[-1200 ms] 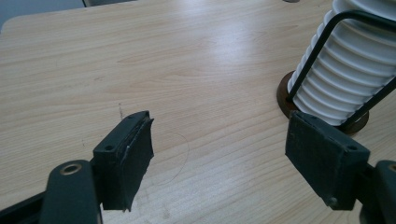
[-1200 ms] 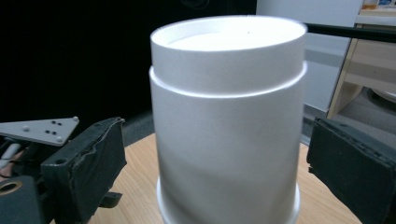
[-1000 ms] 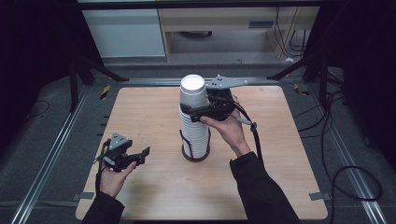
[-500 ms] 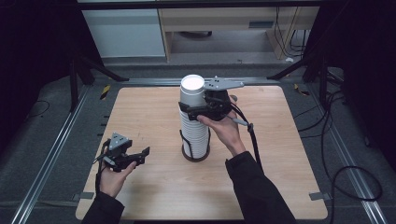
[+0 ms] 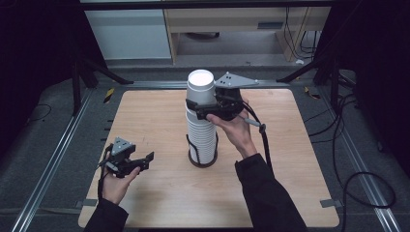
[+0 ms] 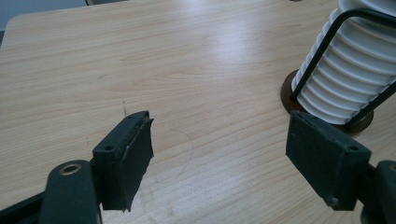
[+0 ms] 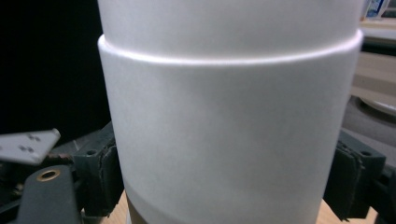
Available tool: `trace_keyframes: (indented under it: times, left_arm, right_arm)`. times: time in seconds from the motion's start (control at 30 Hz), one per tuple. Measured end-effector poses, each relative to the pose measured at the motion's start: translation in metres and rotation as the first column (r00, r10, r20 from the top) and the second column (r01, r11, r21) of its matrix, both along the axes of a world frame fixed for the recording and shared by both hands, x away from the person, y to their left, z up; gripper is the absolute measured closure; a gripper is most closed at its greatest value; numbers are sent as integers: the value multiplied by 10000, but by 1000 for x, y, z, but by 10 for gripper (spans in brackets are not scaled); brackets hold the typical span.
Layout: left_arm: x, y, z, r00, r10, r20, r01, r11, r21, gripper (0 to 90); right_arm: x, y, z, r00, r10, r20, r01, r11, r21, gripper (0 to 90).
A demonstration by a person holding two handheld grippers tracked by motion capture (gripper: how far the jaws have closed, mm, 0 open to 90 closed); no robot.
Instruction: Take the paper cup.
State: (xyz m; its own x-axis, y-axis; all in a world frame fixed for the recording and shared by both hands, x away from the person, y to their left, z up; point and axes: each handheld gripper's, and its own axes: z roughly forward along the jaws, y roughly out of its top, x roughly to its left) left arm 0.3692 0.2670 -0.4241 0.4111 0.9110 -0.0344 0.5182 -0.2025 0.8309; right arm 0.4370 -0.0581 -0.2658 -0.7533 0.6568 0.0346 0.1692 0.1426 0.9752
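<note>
The right gripper [image 5: 207, 107] has just been closing and now pinches the top cup [image 5: 201, 89] of a tall stack of white cups [image 5: 202, 137], which stands in a wire holder [image 5: 201, 160] at the middle of the worktop [image 5: 300, 164]. To do this well, the pull should probably go straight up along the stack, slow enough that only one cup comes free and the thin wall is not crushed. The left gripper [image 5: 145, 160], jaws spread and holding nothing, rests near the worktop's front left and could steady the stack if it lifts along.
</note>
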Motion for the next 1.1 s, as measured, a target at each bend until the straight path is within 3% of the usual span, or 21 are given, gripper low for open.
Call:
trace_keyframes:
  times: [0.17, 0.27, 0.7, 0.87, 1.1]
  left_arm:
    - [-1, -2, 1, 10000, -76, 8, 76, 10000, 46, 221]
    - [-1, -1, 2, 10000, -68, 32, 67, 10000, 30, 220]
    - [-2, 1, 4, 10000, -27, 86, 28, 10000, -36, 215]
    - [-1, 1, 3, 10000, -20, 27, 20, 10000, -48, 216]
    - [-2, 0, 4, 9999, -105, -15, 105, 9999, -25, 217]
  right_arm:
    - [-2, 0, 17, 9999, -67, 158, 72, 9994, -350, 169]
    - [-3, -1, 26, 9997, 11, 244, -8, 9999, -119, 171]
    - [-11, -7, 62, 9957, -26, 925, 24, 10000, 25, 175]
    - [-18, -23, 77, 9925, -75, 1216, 64, 9999, 96, 174]
    - [-28, -46, 87, 9894, -230, 1435, 247, 9996, -98, 173]
